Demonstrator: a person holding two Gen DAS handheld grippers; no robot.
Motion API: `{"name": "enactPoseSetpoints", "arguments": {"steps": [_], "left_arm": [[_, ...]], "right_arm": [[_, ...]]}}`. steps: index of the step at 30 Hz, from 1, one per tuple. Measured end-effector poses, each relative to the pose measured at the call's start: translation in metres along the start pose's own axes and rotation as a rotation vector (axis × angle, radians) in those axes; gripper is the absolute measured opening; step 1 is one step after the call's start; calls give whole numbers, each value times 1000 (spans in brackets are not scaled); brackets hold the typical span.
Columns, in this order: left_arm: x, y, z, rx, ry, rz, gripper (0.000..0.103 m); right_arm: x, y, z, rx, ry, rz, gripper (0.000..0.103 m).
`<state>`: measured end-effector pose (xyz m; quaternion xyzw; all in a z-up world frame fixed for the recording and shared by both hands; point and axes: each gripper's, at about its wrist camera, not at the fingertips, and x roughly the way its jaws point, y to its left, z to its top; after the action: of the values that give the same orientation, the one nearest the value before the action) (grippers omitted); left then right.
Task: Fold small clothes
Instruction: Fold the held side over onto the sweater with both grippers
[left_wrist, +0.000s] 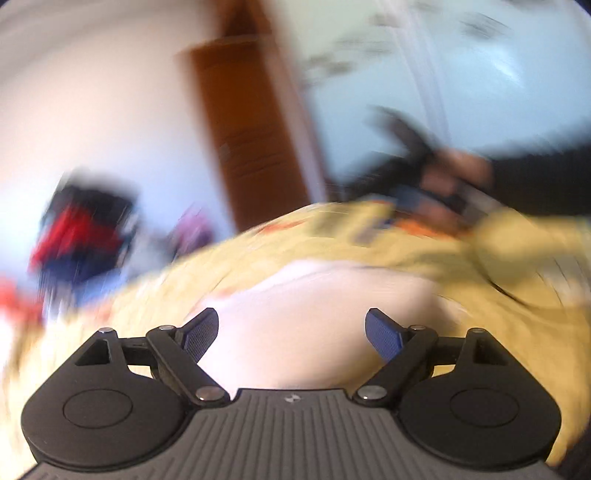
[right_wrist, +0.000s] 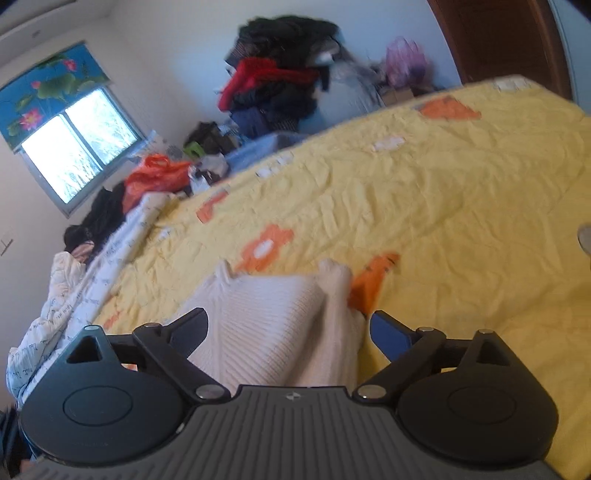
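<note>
**Folded knit at risk of slipping open**

The left gripper (left_wrist: 291, 334) is seen with jaws spread wide and nothing between the pads; the white knit (left_wrist: 314, 317) lies below it on the yellow quilt (left_wrist: 517, 280). That view is heavily blurred, so contact cannot be judged.

The right gripper (right_wrist: 288, 332) is likewise spread wide and empty, just above the knit (right_wrist: 273, 325), which lies on the quilt (right_wrist: 443, 177) beside an orange flower patch (right_wrist: 373, 280).

The top layer is judged loose: a jaw brushed across it could drag the fold open or skew it, and a pinch taken too deep could catch the quilt as well.

The knit's long axis is seen running away from the right gripper, its two small ends pointing towards the far quilt edge.
</note>
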<state>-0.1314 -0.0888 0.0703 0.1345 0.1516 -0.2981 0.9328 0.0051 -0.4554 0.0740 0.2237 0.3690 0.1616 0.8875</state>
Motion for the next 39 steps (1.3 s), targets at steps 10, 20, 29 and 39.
{"name": "enactPoseSetpoints", "arguments": {"steps": [10, 20, 29, 39], "left_arm": [[136, 147, -64, -1046, 369, -291, 87], [125, 133, -36, -935, 349, -238, 46], [102, 208, -20, -873, 325, -73, 48], [55, 227, -91, -1164, 233, -148, 87]], "right_arm": [[53, -17, -24, 191, 227, 61, 92], [47, 26, -33, 71, 142, 71, 51], [95, 85, -5, 45, 129, 215, 48], [120, 63, -22, 196, 159, 164, 97]]}}
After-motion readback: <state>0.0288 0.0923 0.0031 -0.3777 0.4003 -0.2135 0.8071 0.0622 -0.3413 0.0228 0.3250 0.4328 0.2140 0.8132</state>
